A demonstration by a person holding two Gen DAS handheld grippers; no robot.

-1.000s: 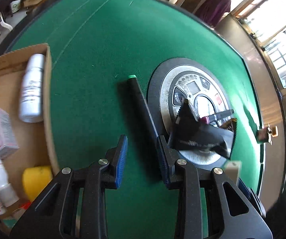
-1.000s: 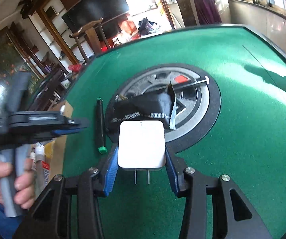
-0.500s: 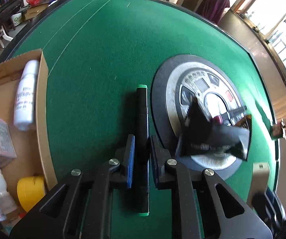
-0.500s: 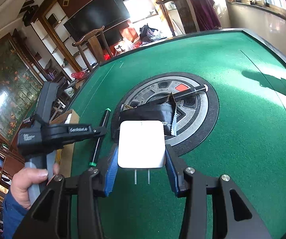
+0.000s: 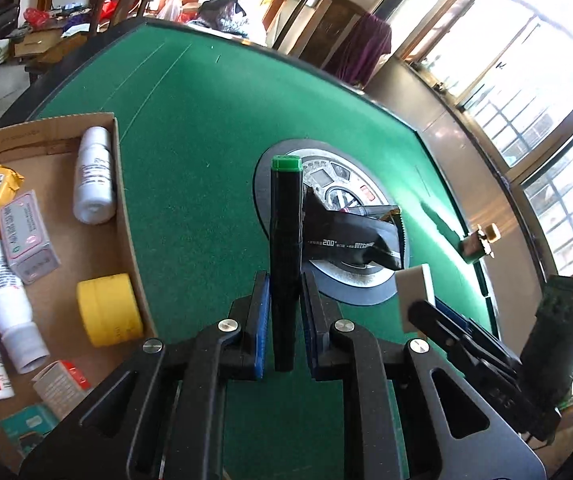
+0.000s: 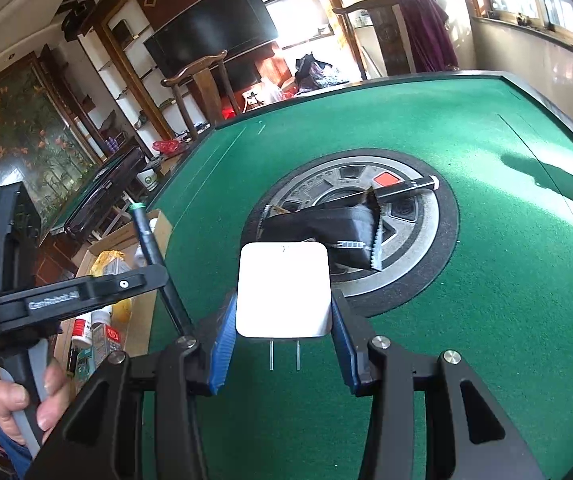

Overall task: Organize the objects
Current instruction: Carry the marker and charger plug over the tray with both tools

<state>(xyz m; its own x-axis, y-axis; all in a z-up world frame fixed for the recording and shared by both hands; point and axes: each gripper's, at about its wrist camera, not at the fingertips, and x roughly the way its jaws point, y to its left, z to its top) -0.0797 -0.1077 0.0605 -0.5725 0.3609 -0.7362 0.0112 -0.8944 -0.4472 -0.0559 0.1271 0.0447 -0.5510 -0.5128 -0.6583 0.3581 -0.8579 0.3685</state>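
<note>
Progress, we judge, is middling: our left tool (image 5: 282,300) is clamped on the green-capped marker (image 5: 285,248), our right tool (image 6: 282,330) grips the white charger (image 6: 284,290), the box (image 5: 126,216) at nine o'clock holds bottles, while the black pouch (image 6: 326,228) and pen (image 6: 406,187) remain on the counter (image 6: 486,280).

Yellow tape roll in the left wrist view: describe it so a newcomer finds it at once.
Start at the cardboard box lying open left of the green table. Against its right wall, near the camera, sits the yellow tape roll. It is the only solid yellow cylinder there; the white bottles and small cartons around it are paler and printed.
</note>
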